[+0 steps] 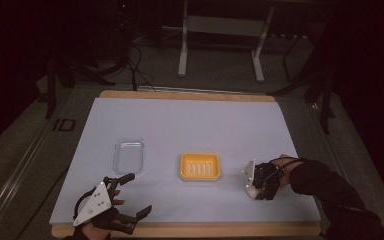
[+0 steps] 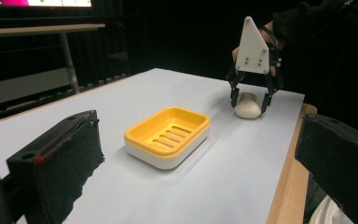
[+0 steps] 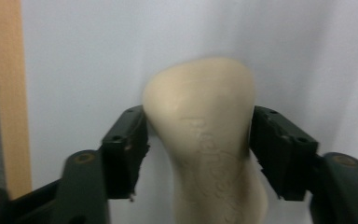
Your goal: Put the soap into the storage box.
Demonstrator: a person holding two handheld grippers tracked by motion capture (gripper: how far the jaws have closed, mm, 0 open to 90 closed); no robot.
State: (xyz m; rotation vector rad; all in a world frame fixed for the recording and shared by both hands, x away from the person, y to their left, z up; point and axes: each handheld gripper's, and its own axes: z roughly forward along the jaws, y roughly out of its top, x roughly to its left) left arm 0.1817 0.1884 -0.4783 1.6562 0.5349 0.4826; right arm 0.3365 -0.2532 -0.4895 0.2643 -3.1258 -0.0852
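A cream soap bar (image 3: 205,140) lies on the pale blue mat at the right, and my right gripper (image 3: 199,140) is shut on it, one black jaw pressed against each side. From the left gripper view, the soap bar (image 2: 248,106) still rests on the mat under the right gripper (image 2: 249,100). A yellow soap dish (image 1: 200,166) with a slotted floor sits mid-table, left of the soap bar (image 1: 250,191). My left gripper (image 1: 139,194) hovers open near the front left edge, holding nothing, facing the soap dish (image 2: 168,135).
A clear plastic tray (image 1: 129,155) lies left of the dish. The mat (image 1: 180,120) covers a wooden table whose edge (image 1: 180,230) shows at the front. A white table frame (image 1: 220,30) stands on the floor behind.
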